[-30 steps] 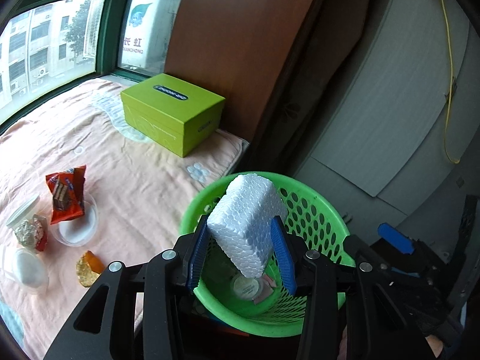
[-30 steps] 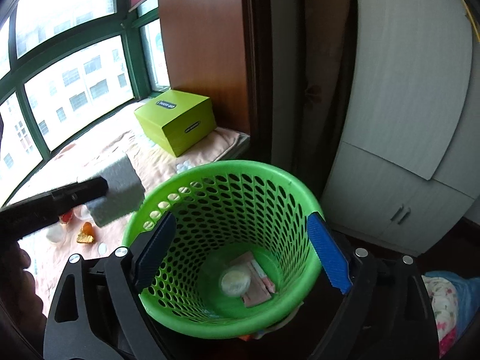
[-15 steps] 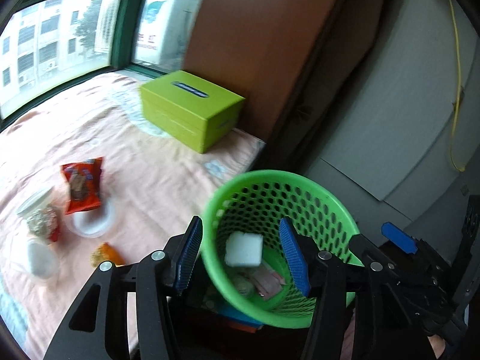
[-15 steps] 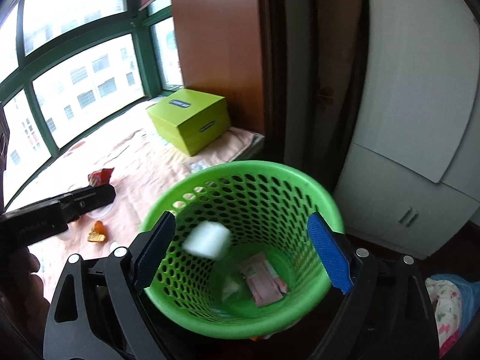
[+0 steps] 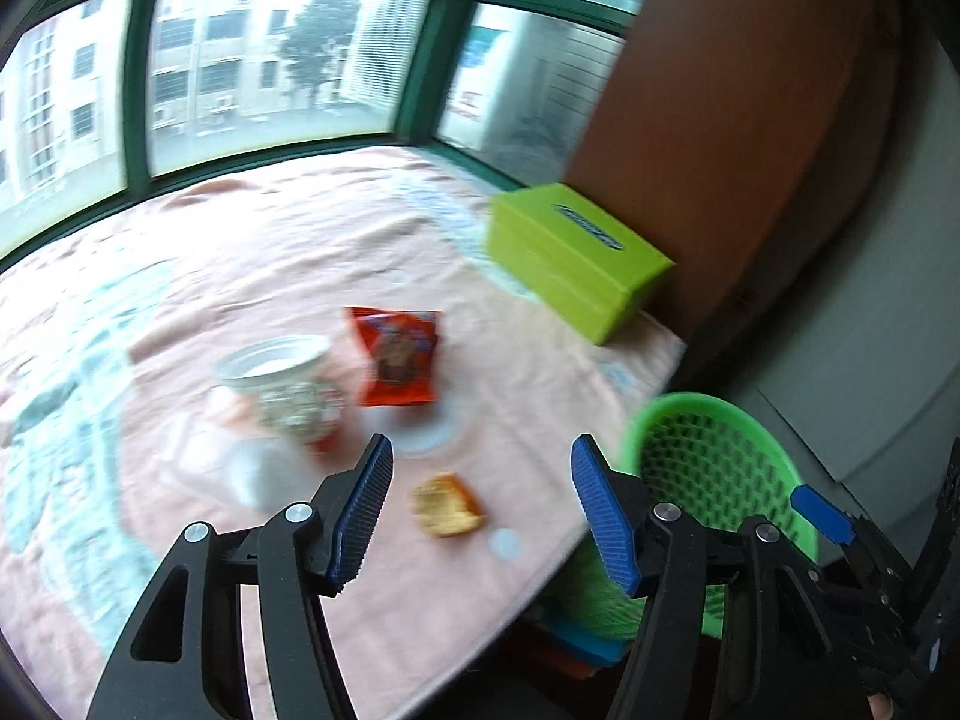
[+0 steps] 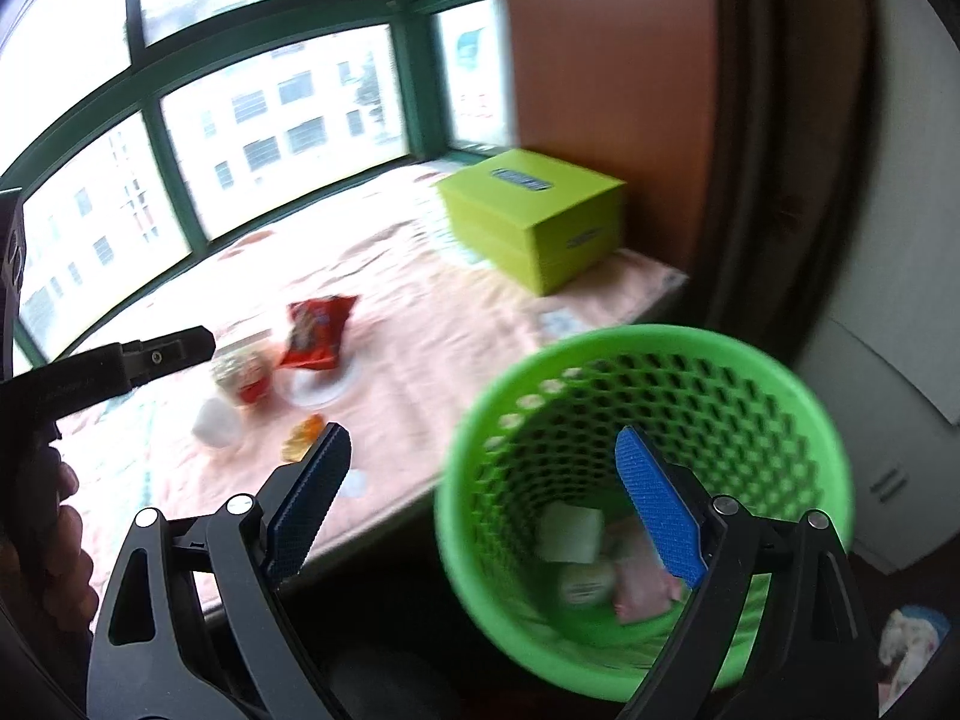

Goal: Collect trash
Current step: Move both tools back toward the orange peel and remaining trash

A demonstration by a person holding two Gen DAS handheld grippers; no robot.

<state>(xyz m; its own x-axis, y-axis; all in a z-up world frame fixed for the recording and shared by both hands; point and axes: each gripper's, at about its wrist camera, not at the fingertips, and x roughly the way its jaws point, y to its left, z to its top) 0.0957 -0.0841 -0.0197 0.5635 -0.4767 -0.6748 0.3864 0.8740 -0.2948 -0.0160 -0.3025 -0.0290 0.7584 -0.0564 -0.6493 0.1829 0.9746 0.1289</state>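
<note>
- My left tool (image 5: pixel 480 510) hangs over the near edge of the window ledge (image 5: pixel 180 276), its blue pads (image 5: pixel 360 510) spread wide with nothing between them.
- Toward the left of the ledge, on its peach cloth, stands a clear plastic cup (image 5: pixel 282 378) with a white rim, holding something crumpled; the blur hides what it is.
- Just in front of that cup lies a small white lump (image 6: pixel 216 423), too smeared to name.
- Beside the cup on its right lies a red snack packet (image 5: pixel 399 354), resting partly over a flat white lid (image 6: pixel 318 387).
- Near the ledge's front edge sits an orange-yellow scrap (image 5: pixel 447 504), seen in the gap of my left tool, with a small pale round spot (image 5: pixel 503 542) just to its right.
- At the far right corner of the ledge a lime-green box (image 5: pixel 576 258) stands against the brown wooden panel (image 5: pixel 708 120).
- Off the ledge's right end, below its edge, is the green mesh basket (image 6: pixel 750 384).
- Inside the basket lie a white foam block (image 6: pixel 567 531), a round white lid (image 6: pixel 585 585) and a pink wrapper (image 6: pixel 642 591), all blurred.
- My right tool (image 6: pixel 480 498) is held above the basket's near rim, pads parted wide and gripping nothing; one pad is over the ledge edge, the other over the basket's mouth.
</note>
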